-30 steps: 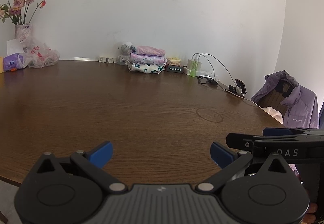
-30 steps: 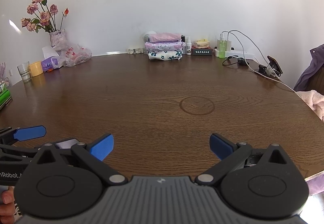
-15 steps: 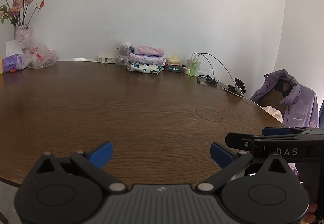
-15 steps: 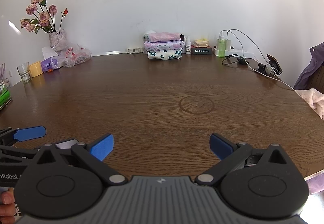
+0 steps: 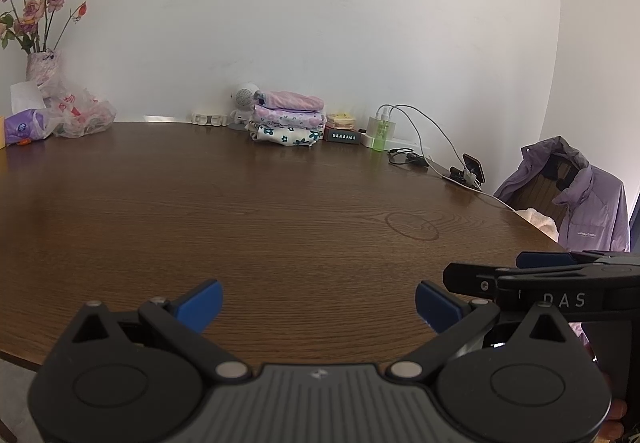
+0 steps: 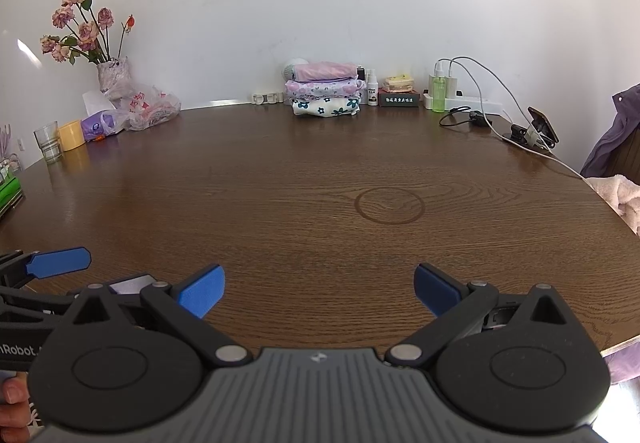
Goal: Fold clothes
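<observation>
Vase of roses, green bottle

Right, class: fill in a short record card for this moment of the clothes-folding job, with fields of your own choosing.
Left hand-held gripper: open, empty, above the table's near edge
Right hand-held gripper: open, empty, beside the left one
Folded clothes: three pieces stacked at the far edge, by the wall
Table: brown wood, bare in the middle
Unfolded items: pink fluffy cloth at the right edge; purple jacket on a chair
</observation>
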`<state>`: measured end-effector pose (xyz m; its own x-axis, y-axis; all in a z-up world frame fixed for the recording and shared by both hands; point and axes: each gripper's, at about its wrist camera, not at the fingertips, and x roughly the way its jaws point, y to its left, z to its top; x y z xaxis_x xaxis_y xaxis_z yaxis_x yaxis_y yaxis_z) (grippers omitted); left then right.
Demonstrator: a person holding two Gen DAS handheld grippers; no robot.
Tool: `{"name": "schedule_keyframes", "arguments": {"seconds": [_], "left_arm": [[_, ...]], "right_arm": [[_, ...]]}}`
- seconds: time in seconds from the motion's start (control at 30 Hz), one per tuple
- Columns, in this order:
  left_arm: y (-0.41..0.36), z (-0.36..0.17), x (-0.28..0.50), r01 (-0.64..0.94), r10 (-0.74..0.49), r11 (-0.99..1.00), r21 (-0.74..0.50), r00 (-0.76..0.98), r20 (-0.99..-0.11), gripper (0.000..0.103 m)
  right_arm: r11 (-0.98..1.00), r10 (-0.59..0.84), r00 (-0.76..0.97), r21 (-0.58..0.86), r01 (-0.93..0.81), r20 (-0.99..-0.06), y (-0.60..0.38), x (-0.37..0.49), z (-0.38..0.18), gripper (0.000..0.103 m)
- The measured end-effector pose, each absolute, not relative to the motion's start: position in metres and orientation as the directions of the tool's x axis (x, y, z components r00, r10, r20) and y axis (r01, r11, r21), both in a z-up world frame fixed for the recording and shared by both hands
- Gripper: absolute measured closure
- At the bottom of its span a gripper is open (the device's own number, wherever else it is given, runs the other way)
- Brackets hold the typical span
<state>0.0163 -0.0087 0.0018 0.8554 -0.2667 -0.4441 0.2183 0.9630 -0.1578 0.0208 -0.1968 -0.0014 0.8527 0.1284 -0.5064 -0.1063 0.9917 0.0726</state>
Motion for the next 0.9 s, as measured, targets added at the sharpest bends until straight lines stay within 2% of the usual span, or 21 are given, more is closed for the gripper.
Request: {"name": "schedule_keyframes", "arguments": {"seconds": [0.9], "left_arm": [[-0.0104, 0.0033, 0.0165, 0.216, -0.261, 0.965, -0.151, 0.859, -0.441, 0.0]], "right_arm": [[0.992, 0.128, 0.855, 0.072, -0.107, -0.502, -0.1982, 0.0219, -0.0025, 0.0]]}}
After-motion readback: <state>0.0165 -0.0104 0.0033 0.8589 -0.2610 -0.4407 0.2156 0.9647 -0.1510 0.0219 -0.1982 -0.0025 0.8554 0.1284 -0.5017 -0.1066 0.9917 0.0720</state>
